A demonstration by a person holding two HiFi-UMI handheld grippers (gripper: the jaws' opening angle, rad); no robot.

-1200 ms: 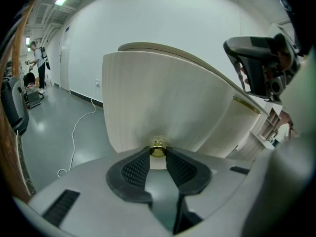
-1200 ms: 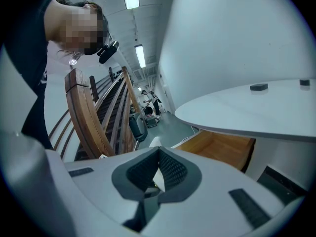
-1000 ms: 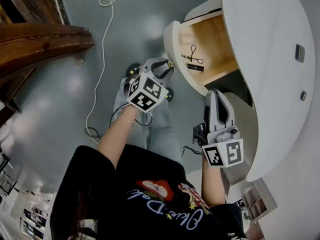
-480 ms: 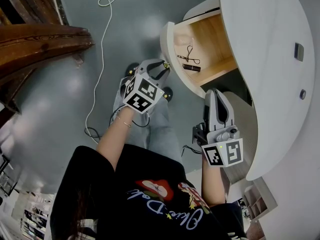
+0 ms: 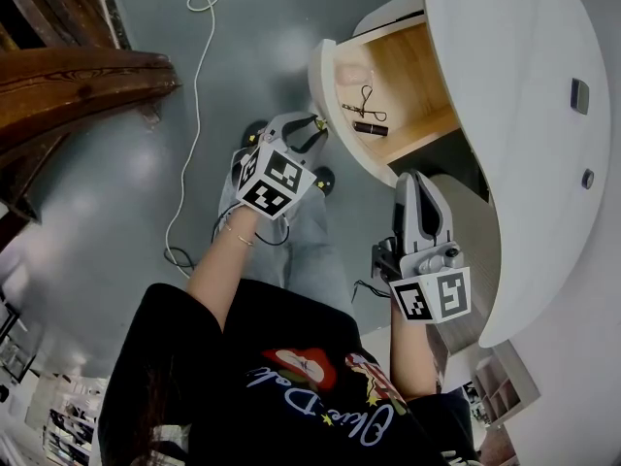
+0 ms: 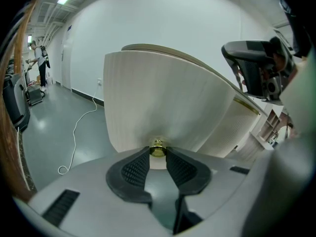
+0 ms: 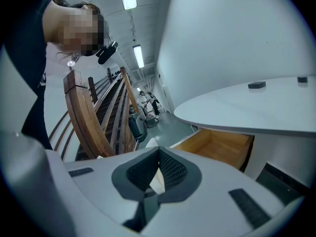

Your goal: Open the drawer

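Observation:
The drawer [image 5: 398, 66] stands pulled out of the white curved desk [image 5: 524, 115], its wooden inside showing. Its ribbed white front [image 6: 163, 102] carries a small gold knob [image 6: 158, 149]. My left gripper [image 5: 309, 130] is shut on that knob, which sits between its dark pad tips in the left gripper view [image 6: 158, 153]. My right gripper [image 5: 415, 184] hangs lower right by the desk's ribbed lower panel [image 5: 475, 231], apart from the drawer. Its pads meet at the tips with nothing between them [image 7: 159, 153].
Inside the drawer lie a scissor-like metal tool [image 5: 364, 100] and a small black tube [image 5: 370, 127]. A white cable [image 5: 199, 85] snakes over the grey floor. A wooden stair rail [image 5: 78, 76] runs along the left. The person's legs stand below the left gripper.

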